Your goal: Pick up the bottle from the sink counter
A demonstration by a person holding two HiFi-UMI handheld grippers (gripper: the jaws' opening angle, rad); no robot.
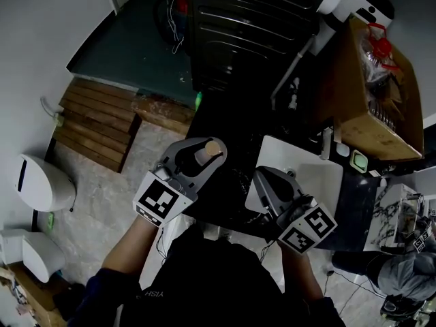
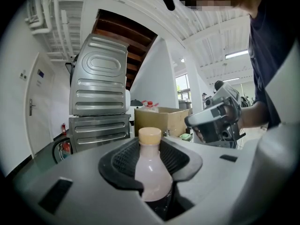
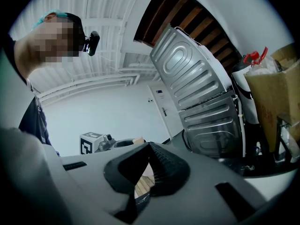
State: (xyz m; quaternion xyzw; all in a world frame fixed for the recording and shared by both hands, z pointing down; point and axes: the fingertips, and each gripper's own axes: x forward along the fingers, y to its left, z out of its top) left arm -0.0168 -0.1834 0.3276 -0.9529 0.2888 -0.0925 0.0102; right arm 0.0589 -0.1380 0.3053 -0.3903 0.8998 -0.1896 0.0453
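Now: my left gripper (image 1: 204,157) pinches the bottle (image 2: 152,170) upright, lifted over the left edge of the sink counter (image 1: 351,193). My right gripper (image 3: 149,149): jaws pressed together, empty.

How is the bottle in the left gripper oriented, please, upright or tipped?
Upright: in the left gripper view the bottle stands vertically, its tan cap on top.
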